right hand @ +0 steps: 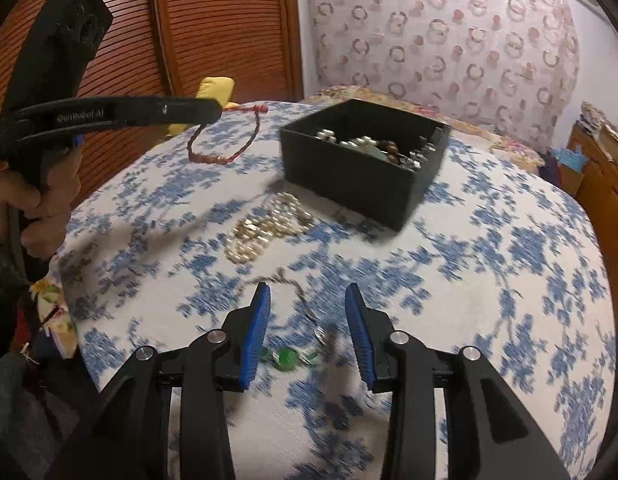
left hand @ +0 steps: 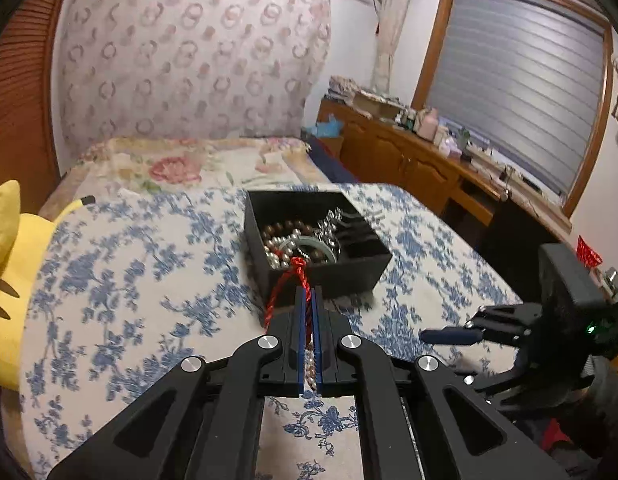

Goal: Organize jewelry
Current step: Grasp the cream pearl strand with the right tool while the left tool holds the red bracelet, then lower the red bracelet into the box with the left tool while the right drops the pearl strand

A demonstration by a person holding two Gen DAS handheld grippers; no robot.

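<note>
Left gripper [left hand: 308, 300] jaws clenched on red cord bracelet [right hand: 225, 140], dangling short of black box [right hand: 361, 168]. Right gripper [right hand: 308, 332] jaws released over green-bead chain [right hand: 297, 344]. Risk: cord snags box rim, drops outside.

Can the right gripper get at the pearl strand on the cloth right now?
Probably yes. The right gripper is open and empty, and the pearl strand lies on the cloth ahead of it, nothing between. The left gripper, shut on the red cord, hangs off to the side.
</note>
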